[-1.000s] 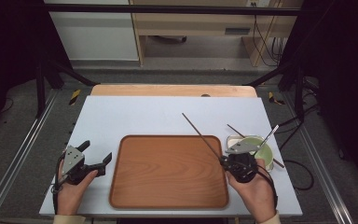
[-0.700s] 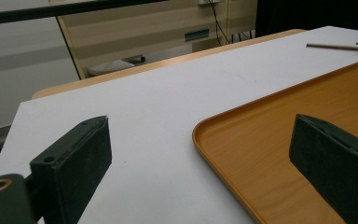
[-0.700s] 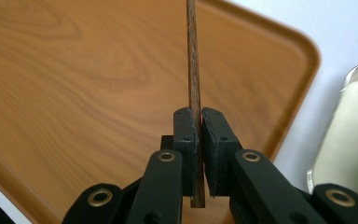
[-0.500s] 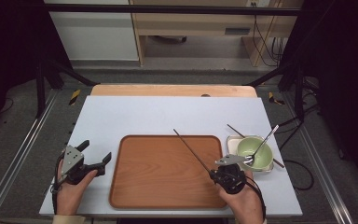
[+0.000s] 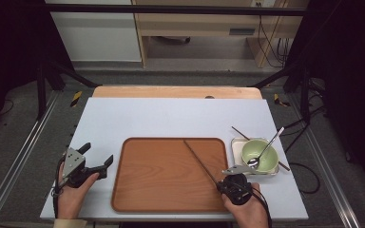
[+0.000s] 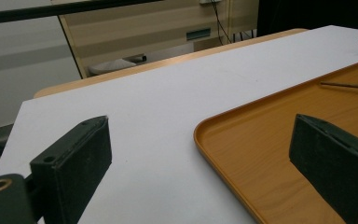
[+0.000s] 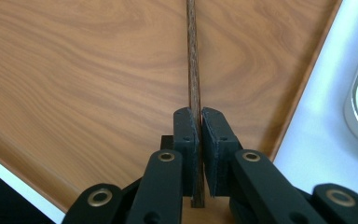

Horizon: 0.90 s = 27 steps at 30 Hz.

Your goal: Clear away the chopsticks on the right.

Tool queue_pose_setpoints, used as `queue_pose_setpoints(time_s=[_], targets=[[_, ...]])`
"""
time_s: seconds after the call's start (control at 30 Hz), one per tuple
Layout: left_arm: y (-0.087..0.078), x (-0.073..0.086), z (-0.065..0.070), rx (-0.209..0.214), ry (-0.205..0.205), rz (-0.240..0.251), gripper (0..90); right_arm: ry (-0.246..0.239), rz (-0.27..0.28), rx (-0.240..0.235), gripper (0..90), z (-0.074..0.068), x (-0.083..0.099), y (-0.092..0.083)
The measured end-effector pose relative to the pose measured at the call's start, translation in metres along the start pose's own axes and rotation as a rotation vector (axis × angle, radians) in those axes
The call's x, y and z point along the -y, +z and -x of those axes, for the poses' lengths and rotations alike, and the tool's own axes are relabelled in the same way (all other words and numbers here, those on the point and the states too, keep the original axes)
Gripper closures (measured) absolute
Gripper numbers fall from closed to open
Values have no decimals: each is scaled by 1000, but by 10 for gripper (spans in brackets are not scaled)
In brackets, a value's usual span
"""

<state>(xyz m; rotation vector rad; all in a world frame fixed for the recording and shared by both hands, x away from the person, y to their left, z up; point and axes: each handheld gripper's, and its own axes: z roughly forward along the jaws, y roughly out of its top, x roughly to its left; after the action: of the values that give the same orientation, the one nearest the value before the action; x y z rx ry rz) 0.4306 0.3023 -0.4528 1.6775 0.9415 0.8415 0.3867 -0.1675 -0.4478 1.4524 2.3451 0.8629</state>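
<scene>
We list: chopstick (image 7: 193,70), far end cut by the right gripper view's top edge; second chopstick (image 5: 240,133), middle hidden under the bowl (image 5: 259,156).

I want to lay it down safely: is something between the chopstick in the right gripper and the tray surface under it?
Nothing visible. The right gripper grips the chopstick over the bare wooden tray. The bowl with its spoon stands beside the tray.

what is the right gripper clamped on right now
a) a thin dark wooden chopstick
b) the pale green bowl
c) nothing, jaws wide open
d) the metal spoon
a) In the right gripper view the right gripper has its black jaws shut on the thin dark wooden chopstick, which runs out over the brown wooden tray.
</scene>
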Motion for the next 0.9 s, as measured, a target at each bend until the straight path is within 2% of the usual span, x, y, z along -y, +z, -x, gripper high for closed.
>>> queue_pose_setpoints(time_s=[0.23,0.7,0.9], targets=[[1,0,1,3,1,-3,54,18,-12,-2,848,1,3,4],[1,0,1,5,3,-2,54,18,-23,-11,846,-2,5,10],[1,-1,1,5,4,0,54,37,-33,-19,845,-3,5,10]])
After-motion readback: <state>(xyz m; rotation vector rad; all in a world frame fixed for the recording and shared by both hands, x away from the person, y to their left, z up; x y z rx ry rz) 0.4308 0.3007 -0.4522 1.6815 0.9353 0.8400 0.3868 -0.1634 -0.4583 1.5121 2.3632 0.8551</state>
